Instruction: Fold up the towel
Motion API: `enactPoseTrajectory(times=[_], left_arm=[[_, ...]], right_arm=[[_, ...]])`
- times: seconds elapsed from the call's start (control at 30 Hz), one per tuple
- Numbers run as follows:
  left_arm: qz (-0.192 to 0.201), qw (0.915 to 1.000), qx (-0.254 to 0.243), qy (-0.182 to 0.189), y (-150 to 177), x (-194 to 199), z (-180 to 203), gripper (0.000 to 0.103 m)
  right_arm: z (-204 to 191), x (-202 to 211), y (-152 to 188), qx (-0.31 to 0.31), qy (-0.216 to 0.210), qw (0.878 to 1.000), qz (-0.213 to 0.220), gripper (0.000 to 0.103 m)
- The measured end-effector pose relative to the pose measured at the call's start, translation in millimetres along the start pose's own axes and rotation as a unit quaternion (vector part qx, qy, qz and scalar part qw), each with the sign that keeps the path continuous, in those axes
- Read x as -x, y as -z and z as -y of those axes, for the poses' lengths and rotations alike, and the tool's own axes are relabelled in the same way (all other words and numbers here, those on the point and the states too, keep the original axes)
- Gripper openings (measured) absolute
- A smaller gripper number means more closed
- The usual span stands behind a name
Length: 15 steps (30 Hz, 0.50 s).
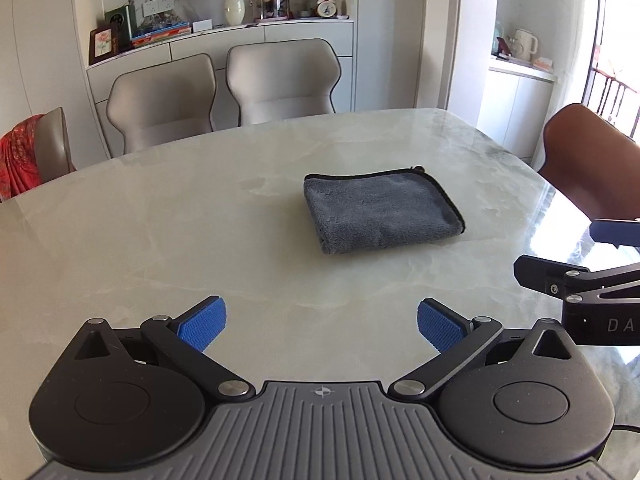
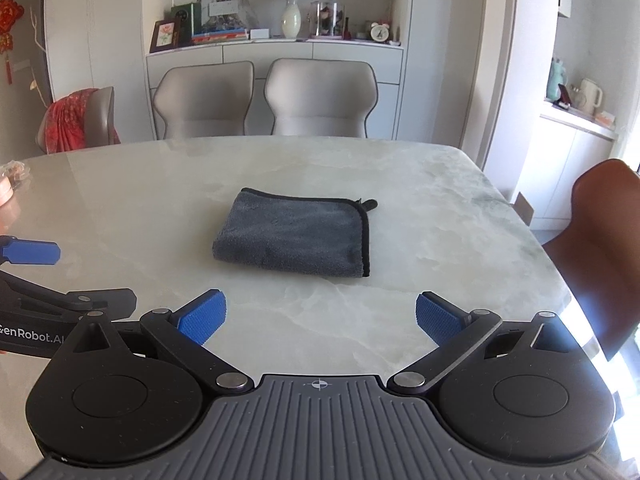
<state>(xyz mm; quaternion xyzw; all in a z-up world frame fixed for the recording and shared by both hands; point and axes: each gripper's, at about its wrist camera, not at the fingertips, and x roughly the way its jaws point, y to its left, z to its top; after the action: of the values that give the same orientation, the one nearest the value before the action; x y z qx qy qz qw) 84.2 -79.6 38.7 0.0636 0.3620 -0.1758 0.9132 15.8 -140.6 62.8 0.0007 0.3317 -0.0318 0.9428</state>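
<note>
A grey towel (image 1: 380,212) with black edging lies folded into a small rectangle on the marble table (image 1: 160,232). It also shows in the right wrist view (image 2: 296,238), middle of the table. My left gripper (image 1: 322,326) is open and empty, hovering near the table's front, apart from the towel. My right gripper (image 2: 320,322) is open and empty too, a short way in front of the towel. The right gripper shows at the right edge of the left wrist view (image 1: 580,276); the left gripper shows at the left edge of the right wrist view (image 2: 32,254).
Two beige chairs (image 2: 264,96) stand at the far side, a brown chair (image 2: 600,248) at the right, a chair with red cloth (image 2: 76,120) at the left. A sideboard (image 2: 276,52) with a vase and frames is behind.
</note>
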Motion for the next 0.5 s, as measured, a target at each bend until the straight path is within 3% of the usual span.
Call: enactPoseTrajectory(times=[0.33, 0.5], left_arm=[[0.005, 0.9995, 0.031, -0.008, -3, 13, -4, 0.103], [0.004, 0.9995, 0.020, -0.024, -2, 17, 1, 0.103]], right_arm=[[-4, 19, 0, -0.004, 0.007, 1.000, 0.005, 0.102], [-3, 22, 1, -0.006, 0.008, 1.000, 0.007, 0.102]])
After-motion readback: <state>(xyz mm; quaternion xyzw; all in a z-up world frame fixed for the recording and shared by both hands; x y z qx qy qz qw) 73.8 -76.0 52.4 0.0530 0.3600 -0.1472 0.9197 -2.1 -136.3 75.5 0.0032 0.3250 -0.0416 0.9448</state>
